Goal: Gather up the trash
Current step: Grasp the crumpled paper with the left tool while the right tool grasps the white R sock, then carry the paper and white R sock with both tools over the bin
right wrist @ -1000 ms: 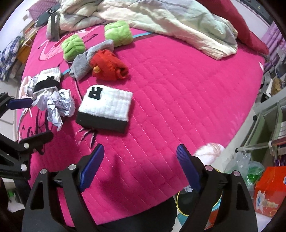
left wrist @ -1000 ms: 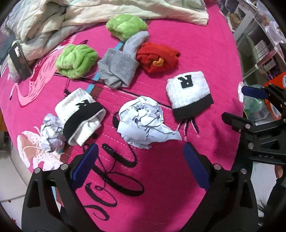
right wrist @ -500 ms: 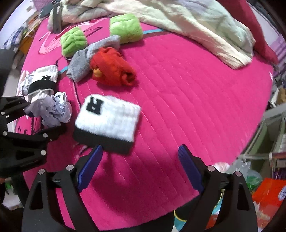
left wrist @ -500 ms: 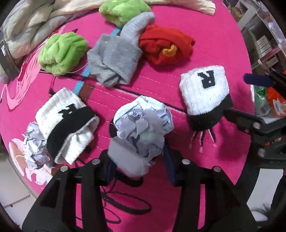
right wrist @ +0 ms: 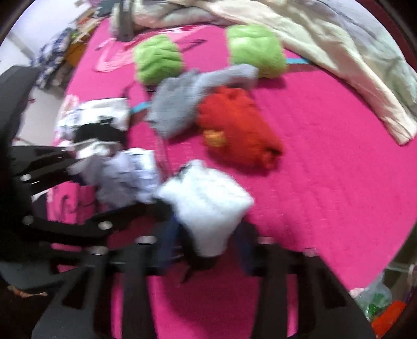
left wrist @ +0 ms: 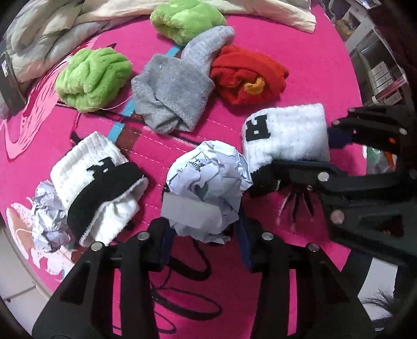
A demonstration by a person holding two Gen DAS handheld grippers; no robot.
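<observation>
My left gripper (left wrist: 206, 240) is shut on a crumpled white paper ball (left wrist: 208, 187) over the pink bedspread (left wrist: 299, 60); the ball also shows blurred in the right wrist view (right wrist: 127, 177). My right gripper (right wrist: 206, 250) is shut on a white sock with a black R and black cuff (right wrist: 206, 206), also seen in the left wrist view (left wrist: 284, 133). A second crumpled paper ball (left wrist: 47, 216) lies at the bed's left edge beside another white-and-black sock (left wrist: 96, 187).
Two green fluffy socks (left wrist: 93, 78) (left wrist: 185, 18), a grey sock (left wrist: 177, 83) and a red sock (left wrist: 247, 75) lie farther back. A rumpled pale blanket (right wrist: 325, 39) covers the far side. A shelf unit (left wrist: 380, 65) stands right of the bed.
My left gripper closed on the paper ball and lifted it slightly. My right gripper moved in and closed on the R sock.
</observation>
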